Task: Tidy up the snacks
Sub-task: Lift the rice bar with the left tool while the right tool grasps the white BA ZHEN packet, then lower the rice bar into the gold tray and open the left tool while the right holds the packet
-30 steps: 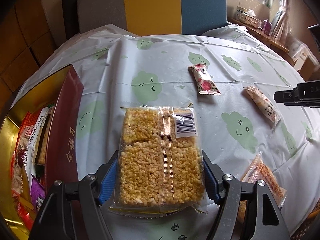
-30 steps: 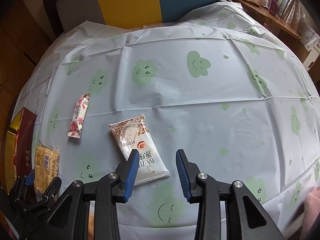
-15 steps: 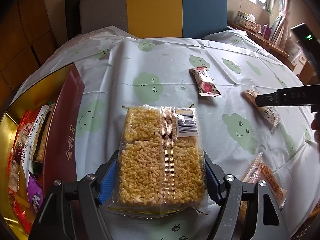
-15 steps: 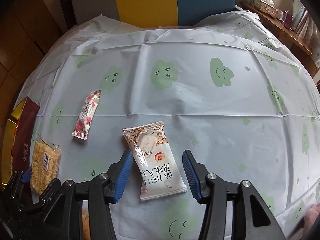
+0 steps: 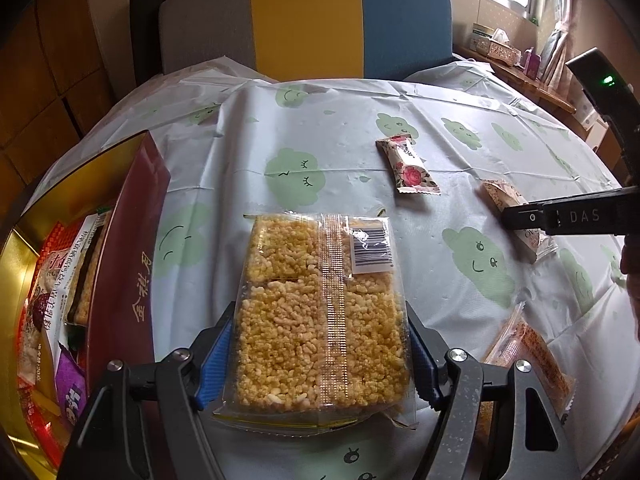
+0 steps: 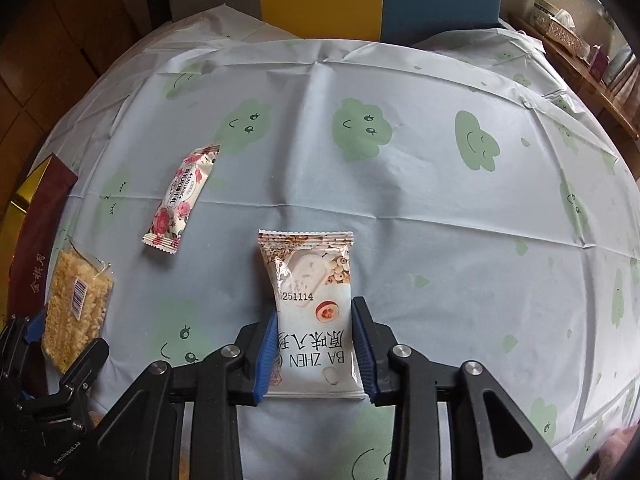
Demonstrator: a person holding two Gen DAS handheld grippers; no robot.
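Sitting at far left, gold-lined red box [image 5: 132, 248] already w/ snack packs inside. Left gripper [image 5: 320, 344] next to it, pads clamped on both sides of clear puffed-rice cake pack [image 5: 320, 312], on the tablecloth [image 5: 240, 152]. Rose-print bar [image 6: 180, 200] lies loose mid-table. Right gripper [image 6: 314, 352] has just been closing, pads now against white BA ZHEN packet [image 6: 312, 312] between them, flat on cloth.

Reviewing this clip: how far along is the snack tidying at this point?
Partly done. Several packets already lie in the gold box. In hand: the left gripper clamps the puffed-rice cake pack; the right gripper, its jaws just closing, grips the white Ba Zhen packet. Left on the tablecloth: the rose-print bar and an orange packet.
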